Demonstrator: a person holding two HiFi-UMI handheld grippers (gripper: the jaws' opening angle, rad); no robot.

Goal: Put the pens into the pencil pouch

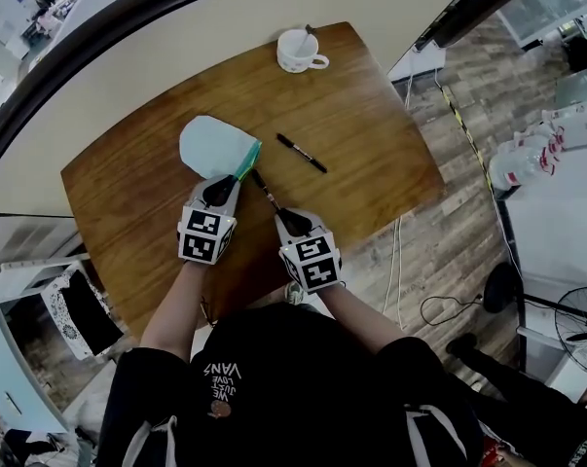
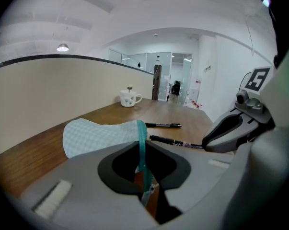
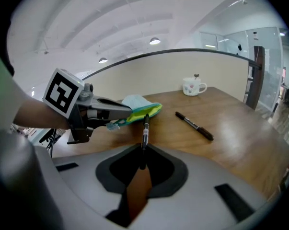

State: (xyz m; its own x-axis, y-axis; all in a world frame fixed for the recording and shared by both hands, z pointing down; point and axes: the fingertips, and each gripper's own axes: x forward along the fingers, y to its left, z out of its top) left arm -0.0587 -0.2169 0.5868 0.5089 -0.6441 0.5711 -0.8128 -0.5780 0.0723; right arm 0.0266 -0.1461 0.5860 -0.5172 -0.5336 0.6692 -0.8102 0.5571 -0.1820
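Overhead, your left gripper (image 1: 218,191) holds the pouch (image 1: 210,146) over the table (image 1: 371,163), and your right gripper (image 1: 291,220) holds a pen (image 1: 264,190). Left gripper view: fingers clamp only the zipper edge, which could slip. Right gripper view: fingers pinch the pen's end, so its tip may miss the mouth.

Pens (image 1: 302,153) (image 1: 265,191): two, centre of frame. Pouch (image 1: 213,145): one, left of centre. Mug (image 1: 299,52): one, top centre.
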